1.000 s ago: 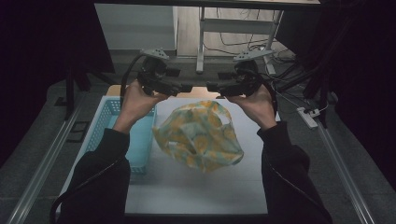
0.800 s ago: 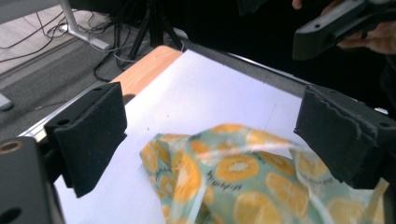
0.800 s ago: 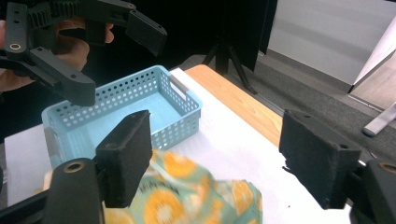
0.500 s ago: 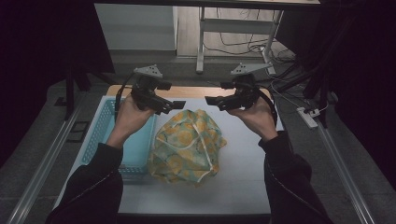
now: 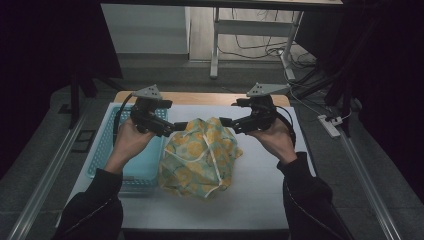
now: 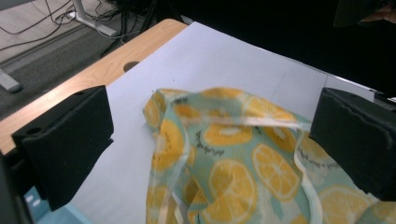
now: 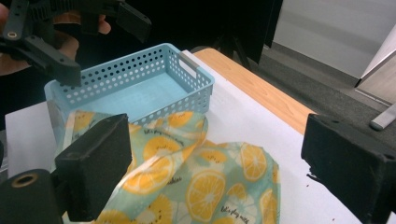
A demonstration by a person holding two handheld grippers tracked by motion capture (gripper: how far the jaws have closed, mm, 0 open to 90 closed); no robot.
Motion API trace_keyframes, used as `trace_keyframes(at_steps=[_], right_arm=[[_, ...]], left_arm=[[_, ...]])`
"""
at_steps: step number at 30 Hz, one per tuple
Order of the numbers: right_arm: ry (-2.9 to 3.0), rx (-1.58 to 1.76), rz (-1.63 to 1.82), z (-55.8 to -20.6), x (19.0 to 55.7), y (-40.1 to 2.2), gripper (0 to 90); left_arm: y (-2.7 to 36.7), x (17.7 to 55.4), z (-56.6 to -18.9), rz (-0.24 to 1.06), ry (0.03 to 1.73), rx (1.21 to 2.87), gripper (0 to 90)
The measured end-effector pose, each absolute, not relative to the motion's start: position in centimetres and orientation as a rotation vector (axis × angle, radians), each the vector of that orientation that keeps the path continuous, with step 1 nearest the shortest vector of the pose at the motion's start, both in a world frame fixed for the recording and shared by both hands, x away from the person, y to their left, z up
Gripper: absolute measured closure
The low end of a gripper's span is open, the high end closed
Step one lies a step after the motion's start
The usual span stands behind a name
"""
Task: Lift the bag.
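High view: the lemon-print cloth (image 5: 200, 157) lies crumpled near the middle of the white worktop (image 5: 260, 190), its left edge overlapping the blue basket (image 5: 107, 145) at the worktop's left edge. The left gripper (image 5: 175, 126) and right gripper (image 5: 226, 121) flank the cloth's far end, both released, their jaws having just been opening.

Left gripper view: 2 black jaws stand wide, a cloth (image 6: 233, 158) fold with pale hem between them, untouched.

Right gripper view: jaws likewise wide over the cloth (image 7: 196, 182); the basket (image 7: 140, 84) sits beyond.

Judgement: the step is probably regrasping; each gripper should seek a distinct hemmed corner, not a bunched fold, so the cloth spreads evenly.
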State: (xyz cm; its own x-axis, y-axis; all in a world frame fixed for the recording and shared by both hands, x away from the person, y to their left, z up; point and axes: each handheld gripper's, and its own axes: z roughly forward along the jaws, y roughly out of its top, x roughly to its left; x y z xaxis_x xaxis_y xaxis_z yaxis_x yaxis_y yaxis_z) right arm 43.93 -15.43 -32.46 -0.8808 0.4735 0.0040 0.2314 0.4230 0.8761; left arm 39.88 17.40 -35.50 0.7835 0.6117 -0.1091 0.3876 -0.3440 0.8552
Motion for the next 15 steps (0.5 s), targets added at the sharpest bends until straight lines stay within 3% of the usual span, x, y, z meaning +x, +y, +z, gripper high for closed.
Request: trace_keyframes(at_steps=[15], right_arm=[[2.441,0.633,1.46,-35.7,42.6,-16.4,5.8]], left_arm=[[19.5,37.8,-37.8,0.283,0.807,1.96,0.0]])
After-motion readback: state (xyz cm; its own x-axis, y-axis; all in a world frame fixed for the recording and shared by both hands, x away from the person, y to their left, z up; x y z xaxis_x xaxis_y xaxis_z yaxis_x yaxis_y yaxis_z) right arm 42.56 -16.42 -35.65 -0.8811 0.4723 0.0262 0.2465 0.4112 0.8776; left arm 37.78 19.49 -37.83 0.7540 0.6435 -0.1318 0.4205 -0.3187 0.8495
